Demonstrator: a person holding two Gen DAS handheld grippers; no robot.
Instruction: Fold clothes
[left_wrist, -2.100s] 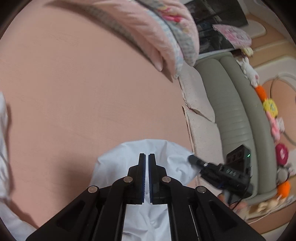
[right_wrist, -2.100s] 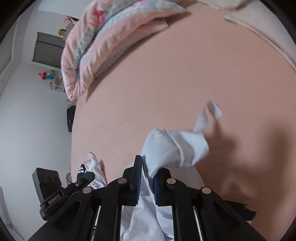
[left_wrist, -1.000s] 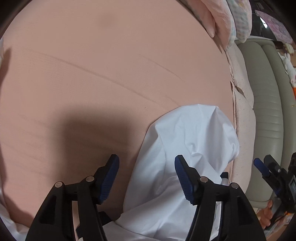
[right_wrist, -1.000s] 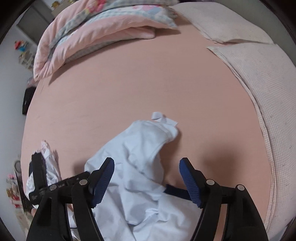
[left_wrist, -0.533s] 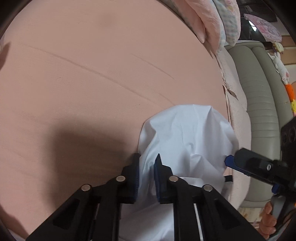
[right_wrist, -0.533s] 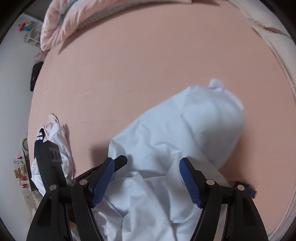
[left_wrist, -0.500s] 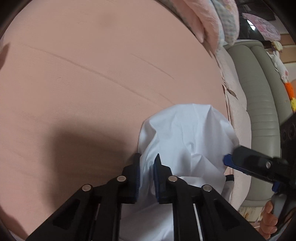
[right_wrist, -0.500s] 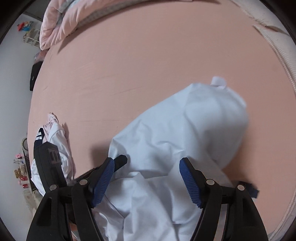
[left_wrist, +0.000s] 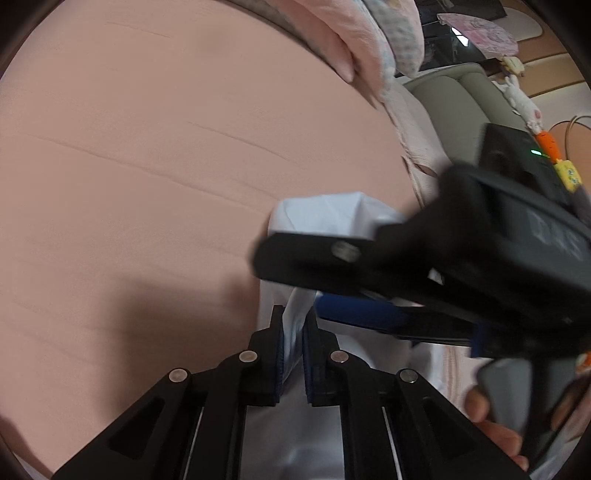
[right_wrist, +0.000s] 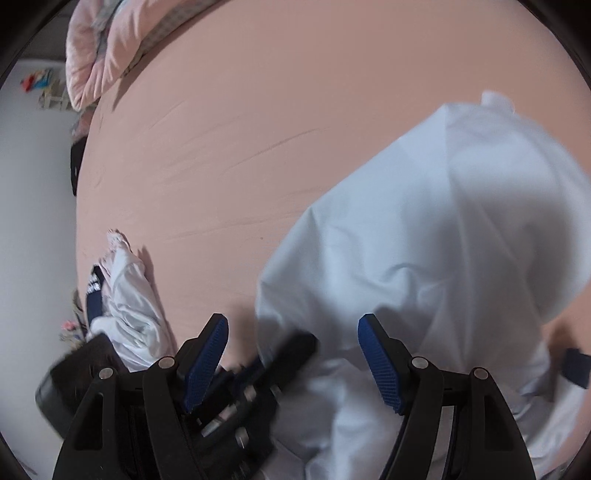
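Right gripper (right_wrist: 293, 360) has swung across in front of the left one since half a second ago, jaws spread wide over the white shirt (right_wrist: 424, 236); left gripper (left_wrist: 294, 345) pinches a shirt fold; shirt lies on the pink bed (left_wrist: 147, 166)

Home bedroom, pink-sheeted bed (left_wrist: 155, 155), folded pink quilt (right_wrist: 107, 48), padded grey-green headboard (left_wrist: 461, 96), soft toys (left_wrist: 524, 107)

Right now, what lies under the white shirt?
The white shirt rests on the pink bedsheet, which shows all around it. The left claw pinches its edge. Whatever lies beneath its bulge is covered.
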